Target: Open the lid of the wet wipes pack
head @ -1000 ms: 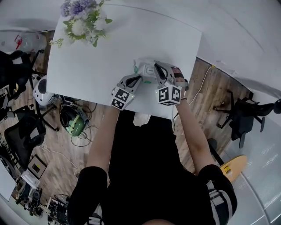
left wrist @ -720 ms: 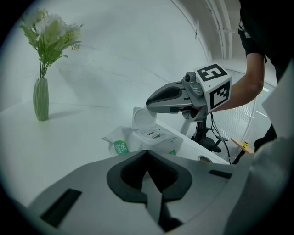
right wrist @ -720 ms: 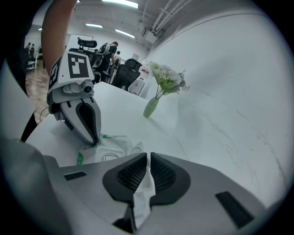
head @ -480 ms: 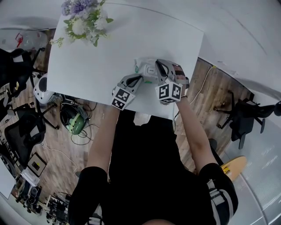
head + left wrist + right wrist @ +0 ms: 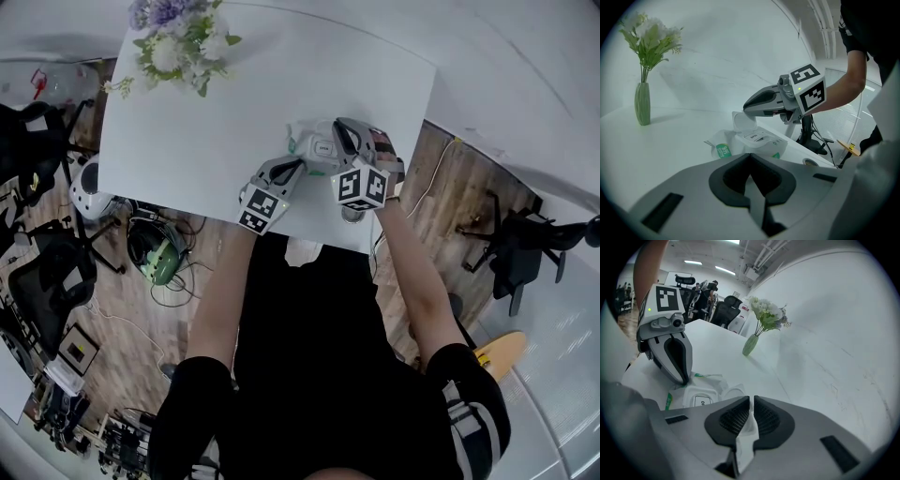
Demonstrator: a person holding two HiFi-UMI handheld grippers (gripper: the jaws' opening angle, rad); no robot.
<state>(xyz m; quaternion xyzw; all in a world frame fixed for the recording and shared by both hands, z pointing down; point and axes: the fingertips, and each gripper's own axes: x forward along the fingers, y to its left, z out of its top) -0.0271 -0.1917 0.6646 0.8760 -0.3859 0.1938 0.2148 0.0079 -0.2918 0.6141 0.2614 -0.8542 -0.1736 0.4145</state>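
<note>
The wet wipes pack (image 5: 315, 150) lies near the front edge of the white table (image 5: 216, 112); it is white with green print (image 5: 757, 143). Its round lid (image 5: 740, 123) stands raised, and the label beneath shows (image 5: 699, 401). My right gripper (image 5: 337, 127) reaches over the pack from the right, its jaws pressed on a white edge that looks like the lid (image 5: 735, 393). My left gripper (image 5: 298, 166) is shut, with its tips resting on the pack's near left end (image 5: 683, 379). Nothing shows between its pads.
A green vase of flowers (image 5: 178, 37) stands at the table's far left corner (image 5: 764, 315). A round grommet (image 5: 811, 162) sits in the table by the front right edge. Office chairs (image 5: 56, 272) and cables crowd the wooden floor to the left.
My right gripper has drawn a little farther over the table, away from the front edge. The left gripper and the pack have stayed put.
</note>
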